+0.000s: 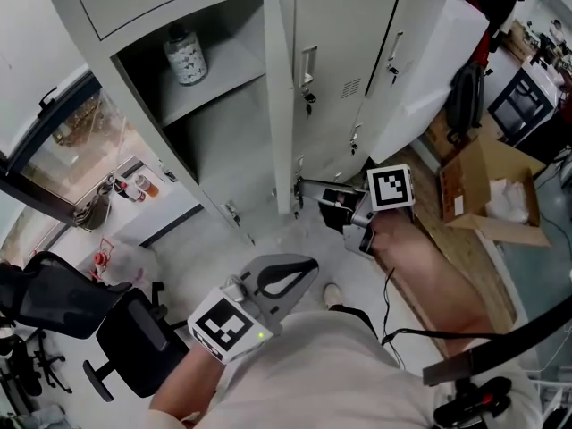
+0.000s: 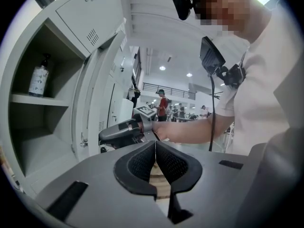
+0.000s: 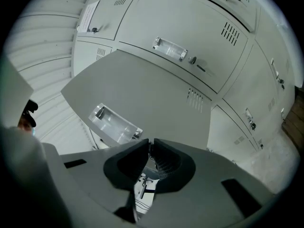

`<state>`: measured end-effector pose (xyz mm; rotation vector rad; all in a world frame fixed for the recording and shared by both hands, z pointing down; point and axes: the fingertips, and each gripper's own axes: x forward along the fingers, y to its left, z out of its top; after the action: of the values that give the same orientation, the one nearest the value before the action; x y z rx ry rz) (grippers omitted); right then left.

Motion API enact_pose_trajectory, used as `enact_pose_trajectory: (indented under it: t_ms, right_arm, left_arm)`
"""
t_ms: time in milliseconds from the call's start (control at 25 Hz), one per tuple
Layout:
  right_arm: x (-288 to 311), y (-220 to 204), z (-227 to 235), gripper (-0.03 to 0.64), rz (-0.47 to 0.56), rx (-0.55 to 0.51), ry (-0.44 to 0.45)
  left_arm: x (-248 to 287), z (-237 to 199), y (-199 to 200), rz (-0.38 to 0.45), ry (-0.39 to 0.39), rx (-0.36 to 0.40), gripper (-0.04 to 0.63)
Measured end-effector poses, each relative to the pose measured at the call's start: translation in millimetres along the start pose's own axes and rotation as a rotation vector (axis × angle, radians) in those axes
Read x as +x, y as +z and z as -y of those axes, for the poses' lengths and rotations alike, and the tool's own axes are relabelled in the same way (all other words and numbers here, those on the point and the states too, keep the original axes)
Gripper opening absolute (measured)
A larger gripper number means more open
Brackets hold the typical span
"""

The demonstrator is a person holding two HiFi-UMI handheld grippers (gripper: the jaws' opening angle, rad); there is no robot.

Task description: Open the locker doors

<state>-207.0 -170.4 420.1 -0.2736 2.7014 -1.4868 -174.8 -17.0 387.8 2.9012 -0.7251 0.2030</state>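
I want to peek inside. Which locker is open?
The left locker, with the bottle on its shelf; the right tool holds its door. The others are shut.

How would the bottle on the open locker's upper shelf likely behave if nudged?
The bottle stands tall and narrow on the shelf, so it would probably tip rather than slide. It looks like plastic, likely light and unlikely to shatter; once down, its round body might roll.

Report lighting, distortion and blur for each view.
Head view: even light with wide-angle bending; the compartment holding the bottle is shaded. Left gripper view: fisheye with black corners, bright ceiling lamps behind, a mosaic patch over the face. Right gripper view: fisheye curves the locker door, and its clear handle glints.
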Motion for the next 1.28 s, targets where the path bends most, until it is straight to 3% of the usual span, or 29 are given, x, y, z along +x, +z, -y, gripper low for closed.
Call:
enact_pose_trajectory:
  t_ms: [480, 1280]
  right_arm:
    - [-47, 23, 18, 0.035, -0.087, 0.001, 0.072]
    - [-88, 59, 42, 0.035, -0.246, -0.028, 0.194]
  left_arm:
    - [57, 8, 10, -0.012, 0.03, -0.019, 0.012]
    - [133, 14, 22, -0.005, 0.199, -0.039, 0.012]
